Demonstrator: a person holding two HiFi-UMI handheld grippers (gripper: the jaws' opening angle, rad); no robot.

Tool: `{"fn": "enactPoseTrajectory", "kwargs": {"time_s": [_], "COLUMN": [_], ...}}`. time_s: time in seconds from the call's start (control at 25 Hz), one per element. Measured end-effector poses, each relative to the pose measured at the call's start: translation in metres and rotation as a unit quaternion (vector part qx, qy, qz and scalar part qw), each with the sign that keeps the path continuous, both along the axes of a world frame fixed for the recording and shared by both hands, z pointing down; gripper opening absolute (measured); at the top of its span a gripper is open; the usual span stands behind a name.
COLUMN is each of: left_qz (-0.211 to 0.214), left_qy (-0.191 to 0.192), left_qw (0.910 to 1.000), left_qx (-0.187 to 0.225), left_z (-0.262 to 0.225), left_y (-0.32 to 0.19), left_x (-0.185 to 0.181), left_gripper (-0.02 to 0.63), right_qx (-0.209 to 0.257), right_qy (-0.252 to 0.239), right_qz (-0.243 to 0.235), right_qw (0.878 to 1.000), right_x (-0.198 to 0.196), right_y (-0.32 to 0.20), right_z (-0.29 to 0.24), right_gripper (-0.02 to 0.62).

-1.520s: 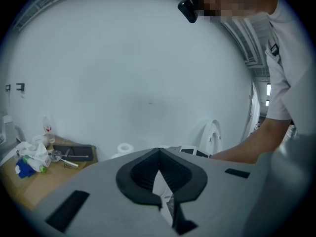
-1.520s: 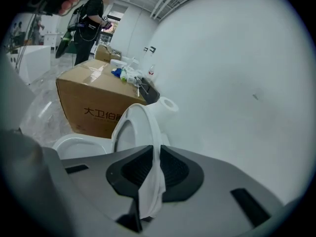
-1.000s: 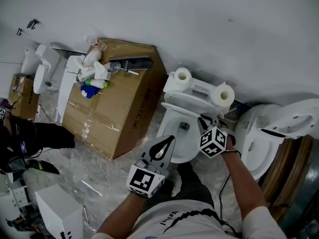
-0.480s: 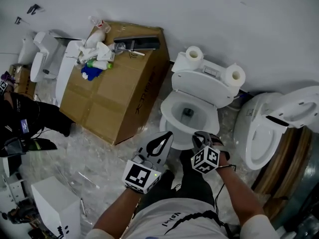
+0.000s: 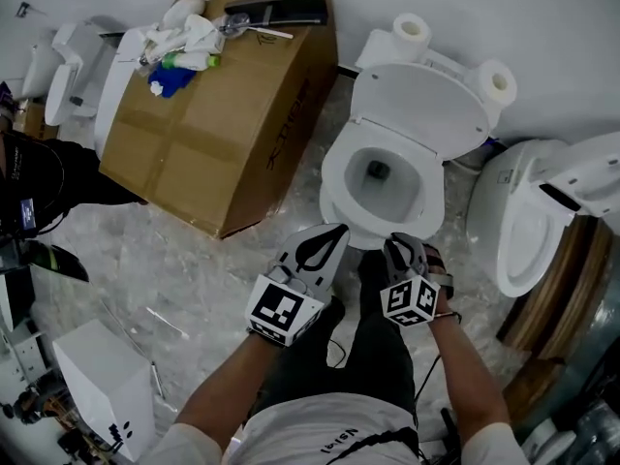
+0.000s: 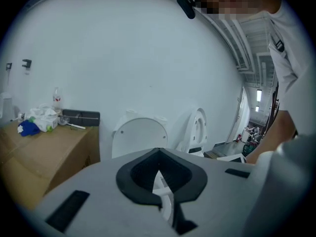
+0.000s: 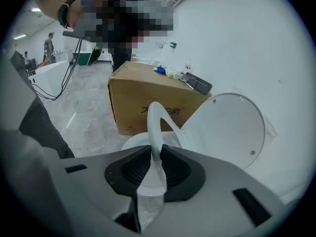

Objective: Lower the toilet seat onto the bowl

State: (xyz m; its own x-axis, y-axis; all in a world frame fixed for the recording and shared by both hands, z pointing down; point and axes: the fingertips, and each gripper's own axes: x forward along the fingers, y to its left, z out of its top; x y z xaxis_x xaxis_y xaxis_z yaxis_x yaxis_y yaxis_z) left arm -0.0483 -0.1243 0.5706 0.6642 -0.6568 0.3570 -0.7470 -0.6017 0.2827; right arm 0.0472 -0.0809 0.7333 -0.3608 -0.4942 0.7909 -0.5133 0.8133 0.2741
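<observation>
A white toilet stands ahead of me with its lid (image 5: 417, 109) raised against the tank. The ring-shaped toilet seat (image 5: 332, 187) lies low over the bowl (image 5: 380, 177). My right gripper (image 5: 402, 250) is shut on the seat's front edge. In the right gripper view the seat (image 7: 154, 117) curves up out of that gripper (image 7: 157, 154), a little above the bowl rim, with the lid (image 7: 227, 127) behind. My left gripper (image 5: 325, 245) hovers beside the bowl's front left, shut on nothing. In the left gripper view this gripper (image 6: 158, 154) points at the lid (image 6: 139, 135).
A large cardboard box (image 5: 218, 105) with bottles and cloths on top stands left of the toilet. Two paper rolls (image 5: 412, 29) sit on the tank. A second toilet (image 5: 542, 211) stands to the right, a white box (image 5: 102, 386) at lower left, a person in dark clothes (image 5: 29, 192) at far left.
The right gripper has come down and toward me from near the raised lid, bringing the seat down from upright to just over the bowl. The left gripper has barely moved.
</observation>
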Motion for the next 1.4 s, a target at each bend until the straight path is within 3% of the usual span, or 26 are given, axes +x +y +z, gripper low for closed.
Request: {"fn": "enactPoseTrajectory", "kwargs": {"time_s": [0.24,0.68,1.4], "left_qz": [-0.002,0.007,0.018], "left_qy": [0.006,0.007,-0.002], "left_qw": [0.9998,0.9993,0.9987], "left_qx": [-0.016,-0.037,-0.048], "left_z": [0.044,0.109,0.175], "left_y": [0.024,0.063,0.089], "left_x": [-0.011,-0.016,-0.011], "left_gripper": [0.011,0.011,0.009], "right_qx": [0.015,-0.011,-0.065], "right_qy": [0.004,0.024,0.021], "right_qz": [0.0,-0.016,-0.038], "right_qw": [1.0,1.0,0.997], "right_x": [-0.015,-0.032,-0.041], "right_y": [0.033,0.085,0.105], "right_z": [0.047,0.153,0.271], "right_gripper": [0.074,0.087,0.087]}}
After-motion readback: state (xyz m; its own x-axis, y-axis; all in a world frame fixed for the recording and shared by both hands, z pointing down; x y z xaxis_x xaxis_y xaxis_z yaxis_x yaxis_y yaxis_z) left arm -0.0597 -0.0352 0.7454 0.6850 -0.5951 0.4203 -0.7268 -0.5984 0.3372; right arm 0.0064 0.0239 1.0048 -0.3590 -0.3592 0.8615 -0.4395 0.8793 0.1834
